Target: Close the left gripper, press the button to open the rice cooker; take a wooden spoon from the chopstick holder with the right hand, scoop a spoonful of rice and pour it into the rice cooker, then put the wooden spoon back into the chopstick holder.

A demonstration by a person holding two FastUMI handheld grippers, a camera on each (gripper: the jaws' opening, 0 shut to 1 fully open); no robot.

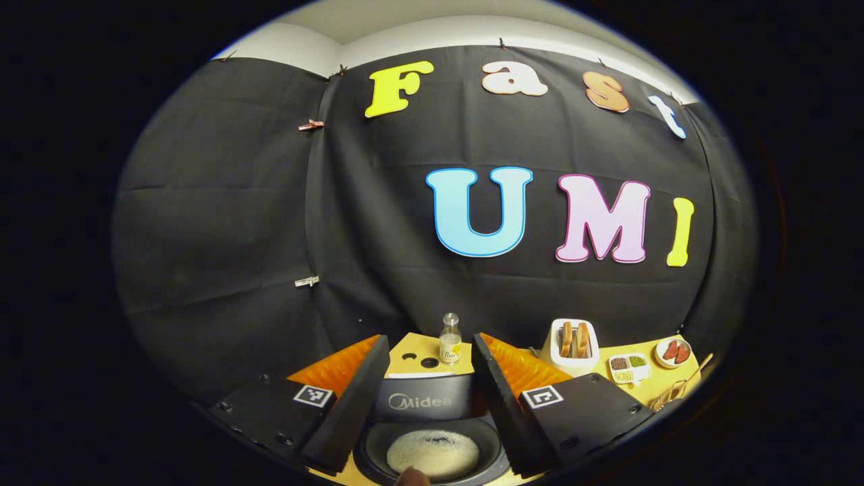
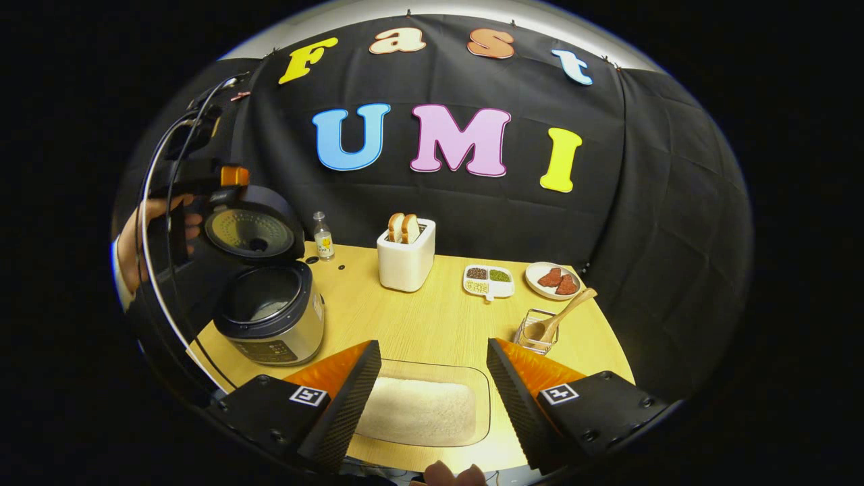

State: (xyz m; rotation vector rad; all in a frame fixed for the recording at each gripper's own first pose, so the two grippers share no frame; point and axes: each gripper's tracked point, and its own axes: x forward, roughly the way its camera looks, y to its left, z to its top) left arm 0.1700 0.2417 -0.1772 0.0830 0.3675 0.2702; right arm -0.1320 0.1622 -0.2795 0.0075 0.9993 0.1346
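The rice cooker [image 2: 270, 314] stands at the table's [image 2: 439, 324] left edge with its lid [image 2: 251, 231] swung up, and in the right gripper view the inside of its pot is too dark to read. In the left gripper view the same pot [image 1: 432, 452] lies straight below, cut off at the bottom, with a pale patch of rice in it. Behind the lid a hand [image 2: 145, 243] grips the other tool, half hidden by cables, so little of it can be made out there.

Counting along the table's back edge: one small bottle [image 2: 323, 237], one toaster [image 2: 406, 260] with two slices of bread, one divided dish [image 2: 489, 281] of three grains, and one plate [image 2: 553, 279] with two reddish pieces. Near the right edge stands one clear chopstick holder [image 2: 535, 332] with one wooden spoon [image 2: 560, 314] leaning in it, bowl down, handle tilted up to the right. At the front edge sits one clear tray of rice [image 2: 422, 410], its near end cut off.

The left gripper [image 1: 432, 405] hangs over the open pot with its jaws wide apart, touching nothing. The right gripper [image 2: 432, 398] is likewise spread wide and empty, poised above the tray of rice, its fingers to either side of it and apart from it. A bit of a finger shows at the bottom of each view.
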